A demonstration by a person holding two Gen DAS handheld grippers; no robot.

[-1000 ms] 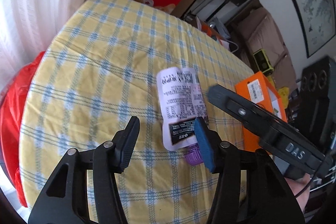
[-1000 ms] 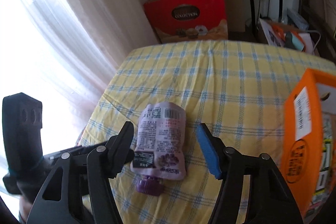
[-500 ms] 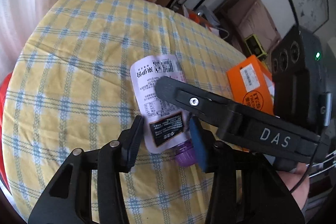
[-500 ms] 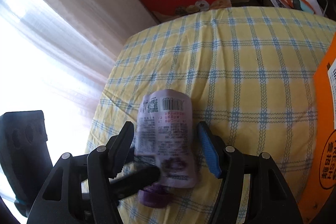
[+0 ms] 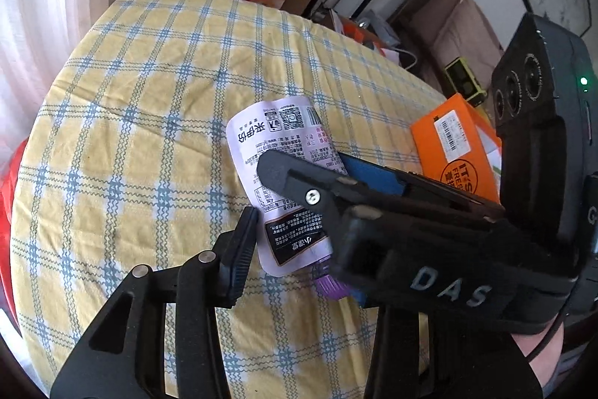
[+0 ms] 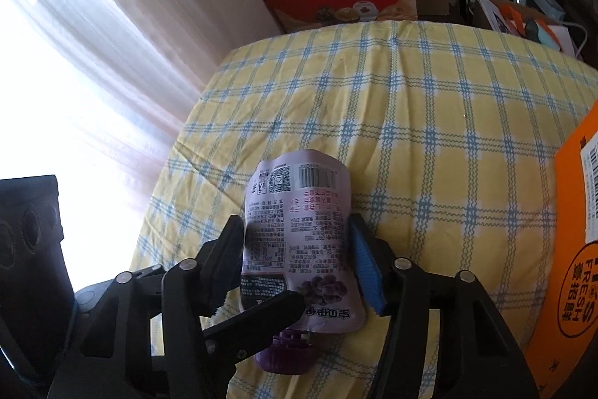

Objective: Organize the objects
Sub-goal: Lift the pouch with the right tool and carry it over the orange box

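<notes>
Your right gripper [image 6: 297, 258] is black with silver screws, blue pads, white "DAS" lettering; your left gripper [image 5: 295, 249] matches it.

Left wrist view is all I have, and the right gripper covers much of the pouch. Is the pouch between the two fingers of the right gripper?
Observer: Yes. In the right wrist view the pouch lies between the two pads of the right gripper. The pads meet its side edges, and the jaws are closing.
Operator: I see only a bit of the purple cap. Is it inside that grip?
Observer: No. The purple cap rests on the tablecloth, nearer the camera than the pads and outside them.
</notes>
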